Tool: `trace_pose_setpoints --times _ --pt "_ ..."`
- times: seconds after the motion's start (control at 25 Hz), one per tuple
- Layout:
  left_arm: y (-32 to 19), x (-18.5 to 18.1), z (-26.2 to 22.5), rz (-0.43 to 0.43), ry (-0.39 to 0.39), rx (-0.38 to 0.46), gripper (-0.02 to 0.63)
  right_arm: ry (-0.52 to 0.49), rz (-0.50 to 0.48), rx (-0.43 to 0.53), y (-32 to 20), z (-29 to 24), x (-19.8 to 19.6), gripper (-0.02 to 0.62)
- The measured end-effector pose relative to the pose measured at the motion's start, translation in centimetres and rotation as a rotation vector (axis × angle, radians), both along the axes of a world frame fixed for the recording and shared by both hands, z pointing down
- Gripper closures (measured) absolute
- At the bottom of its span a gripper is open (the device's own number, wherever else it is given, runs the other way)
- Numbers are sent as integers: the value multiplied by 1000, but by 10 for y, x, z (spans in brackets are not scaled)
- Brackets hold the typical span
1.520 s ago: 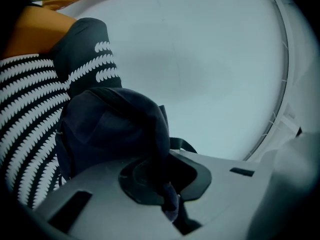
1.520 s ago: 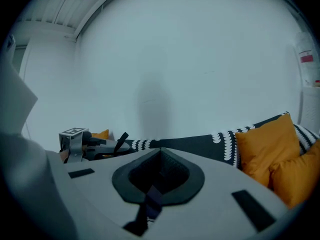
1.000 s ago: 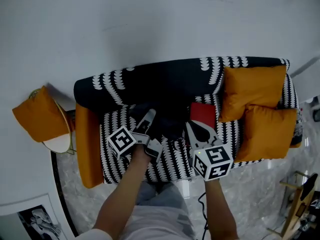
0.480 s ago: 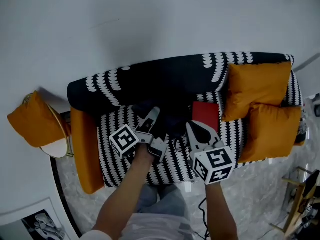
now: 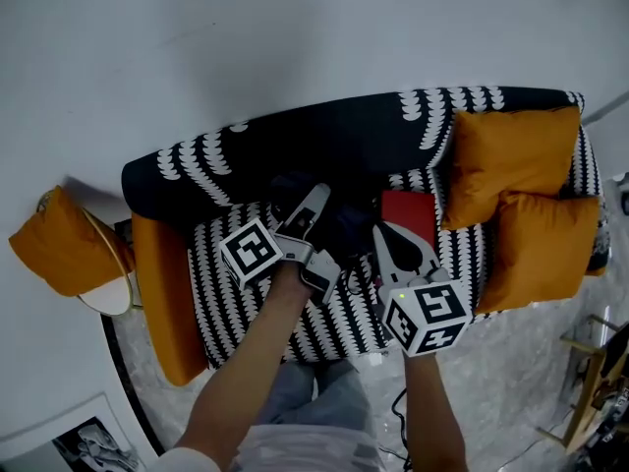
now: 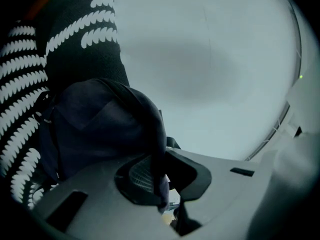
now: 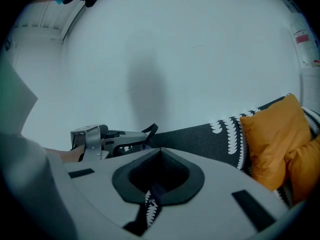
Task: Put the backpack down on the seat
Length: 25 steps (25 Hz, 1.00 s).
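A dark backpack (image 5: 339, 226) rests on the black-and-white patterned sofa seat (image 5: 344, 313), in front of the backrest, between my two grippers. My left gripper (image 5: 316, 201) is over its left part. In the left gripper view the jaws (image 6: 162, 186) are shut on a dark strap (image 6: 159, 149) that runs up from the backpack (image 6: 95, 129). My right gripper (image 5: 395, 246) hovers just right of the bag, jaws shut with nothing in them (image 7: 157, 181). The right gripper view also shows the left gripper (image 7: 100, 138) and a strap loop (image 7: 149, 130).
A red flat item (image 5: 409, 211) lies on the seat right of the backpack. Two orange cushions (image 5: 511, 160) (image 5: 541, 249) fill the sofa's right end. The left armrest (image 5: 160, 293) is orange. An orange cushion sits on a side table (image 5: 64, 254) at the left. Behind is a white wall.
My left gripper has shifted a little right and toward the backrest with the strap still in it. The right gripper has barely moved. The head view has drifted slightly.
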<state>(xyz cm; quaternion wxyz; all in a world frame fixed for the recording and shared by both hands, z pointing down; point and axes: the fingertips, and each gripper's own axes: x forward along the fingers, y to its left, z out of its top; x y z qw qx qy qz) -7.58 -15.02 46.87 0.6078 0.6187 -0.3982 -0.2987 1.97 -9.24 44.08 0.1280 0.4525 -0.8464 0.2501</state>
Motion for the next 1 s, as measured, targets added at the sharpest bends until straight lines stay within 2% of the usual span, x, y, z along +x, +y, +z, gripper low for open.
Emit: trace_pose_setpoints --times 0.64,1.0 --pt "-53 31 13 76 -31 5 580 16 19 12 -35 12 5 595" --pt "-95 62 32 126 -32 -1 557 16 48 -14 -62 28 26 595"
